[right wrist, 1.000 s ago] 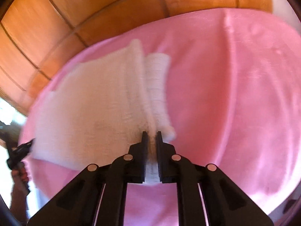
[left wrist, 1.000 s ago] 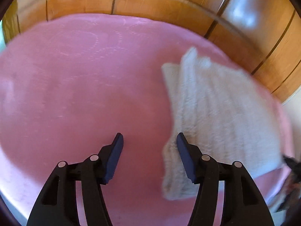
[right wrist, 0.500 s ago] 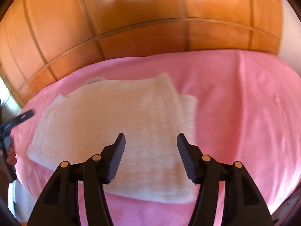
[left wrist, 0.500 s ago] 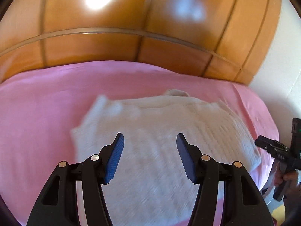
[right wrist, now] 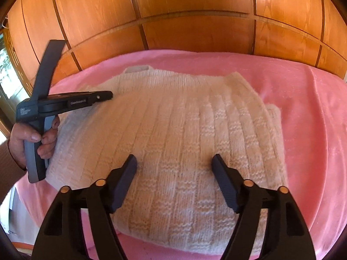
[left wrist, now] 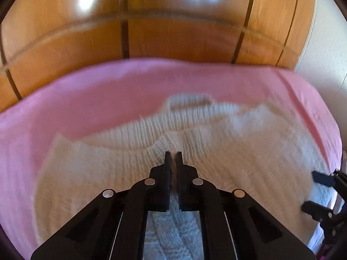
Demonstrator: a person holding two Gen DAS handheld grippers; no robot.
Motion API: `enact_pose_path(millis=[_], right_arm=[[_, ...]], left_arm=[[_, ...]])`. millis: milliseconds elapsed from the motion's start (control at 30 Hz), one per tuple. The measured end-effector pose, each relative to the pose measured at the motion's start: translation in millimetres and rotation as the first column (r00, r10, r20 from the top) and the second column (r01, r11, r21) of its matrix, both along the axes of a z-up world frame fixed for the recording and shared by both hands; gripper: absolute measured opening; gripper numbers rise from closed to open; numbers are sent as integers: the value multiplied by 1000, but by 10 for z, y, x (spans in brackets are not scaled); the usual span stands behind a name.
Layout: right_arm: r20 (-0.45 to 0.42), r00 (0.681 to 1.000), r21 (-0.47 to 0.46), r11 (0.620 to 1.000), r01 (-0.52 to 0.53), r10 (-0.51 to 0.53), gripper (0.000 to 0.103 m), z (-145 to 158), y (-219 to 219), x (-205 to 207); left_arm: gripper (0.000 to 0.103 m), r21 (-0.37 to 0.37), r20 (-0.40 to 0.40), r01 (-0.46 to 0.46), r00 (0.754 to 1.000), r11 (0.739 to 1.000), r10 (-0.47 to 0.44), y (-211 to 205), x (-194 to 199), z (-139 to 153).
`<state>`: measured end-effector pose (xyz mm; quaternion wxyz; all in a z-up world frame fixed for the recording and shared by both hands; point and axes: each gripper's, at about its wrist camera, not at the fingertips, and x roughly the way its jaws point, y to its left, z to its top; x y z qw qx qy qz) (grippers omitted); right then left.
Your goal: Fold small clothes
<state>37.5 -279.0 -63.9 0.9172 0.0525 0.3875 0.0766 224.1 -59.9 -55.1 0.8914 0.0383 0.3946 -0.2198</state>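
Pinching a raised fold of the sweater, left tool has just clamped shut on it. Right tool has just released, jaws wide, empty above the knit. Next fold looks ready.

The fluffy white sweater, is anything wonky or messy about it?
Slightly. The white knitted sweater lies flat on the pink blanket, but a folded layer pokes out unevenly along its right edge. The left gripper pinches up a ridge. No damage shows.
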Motion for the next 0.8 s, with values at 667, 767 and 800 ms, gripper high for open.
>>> enact_pose_path(millis=[667,767,800], right_arm=[[28,999,-70,997,28,-26,75,-303,402,847],[31,999,-50,999,20,-18,76,-290,370,826],[32,999,-47,999,18,-17,76,-289,368,829]], left_arm=[[27,-34,-36,-184,983,982,182,243,119,-115],[28,-64,-5,-271,962,960,272,645,-216,34],[28,-90,-9,-305,952,948,305,836,-332,73]])
